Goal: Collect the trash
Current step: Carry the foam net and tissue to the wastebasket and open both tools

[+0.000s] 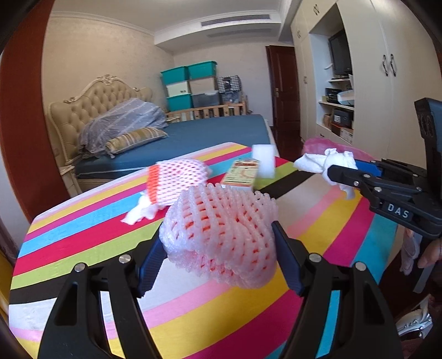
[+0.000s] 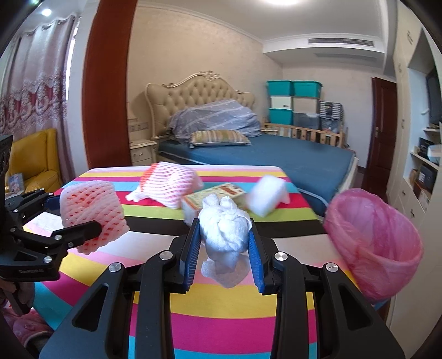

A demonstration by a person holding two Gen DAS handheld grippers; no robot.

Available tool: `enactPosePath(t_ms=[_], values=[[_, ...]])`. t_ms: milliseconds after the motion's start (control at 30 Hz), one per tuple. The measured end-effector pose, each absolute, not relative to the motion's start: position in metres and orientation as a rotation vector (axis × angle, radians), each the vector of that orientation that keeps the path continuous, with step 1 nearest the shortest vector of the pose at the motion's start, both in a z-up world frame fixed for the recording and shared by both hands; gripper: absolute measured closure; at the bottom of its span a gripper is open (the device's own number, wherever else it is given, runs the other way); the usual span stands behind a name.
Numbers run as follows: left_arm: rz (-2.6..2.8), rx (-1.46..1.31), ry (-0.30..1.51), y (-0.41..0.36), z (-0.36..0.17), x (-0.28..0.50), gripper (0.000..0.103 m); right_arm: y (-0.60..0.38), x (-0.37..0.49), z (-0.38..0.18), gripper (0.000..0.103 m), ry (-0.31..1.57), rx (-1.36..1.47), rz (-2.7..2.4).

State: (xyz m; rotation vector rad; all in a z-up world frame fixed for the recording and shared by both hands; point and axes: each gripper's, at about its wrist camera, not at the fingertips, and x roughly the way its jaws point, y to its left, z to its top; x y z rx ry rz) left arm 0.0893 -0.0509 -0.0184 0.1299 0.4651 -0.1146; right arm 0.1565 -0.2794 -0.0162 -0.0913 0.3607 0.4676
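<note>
Bright, even daylight in both views; a ceiling lamp blows out to white glare at the top of the right wrist view, above the bed. Heavy fisheye bending with dark vignetted corners. The white block just in front of the bed is smeared by motion blur, and shadows on the striped table are faint.

Beige-walled bedroom: tufted bed, yellow armchair, white wardrobe, patterned curtains.

A bed with pillows and 4 teal bins.
</note>
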Motion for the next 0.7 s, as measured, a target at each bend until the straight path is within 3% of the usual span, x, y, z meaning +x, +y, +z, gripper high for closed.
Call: enactPosePath(t_ms=[700], values=[[-0.465,0.115,0.563,-0.206,0.014,0.200,0.031,-0.448,0.203,-0.022,0.069,0.374,0.042,0.148]])
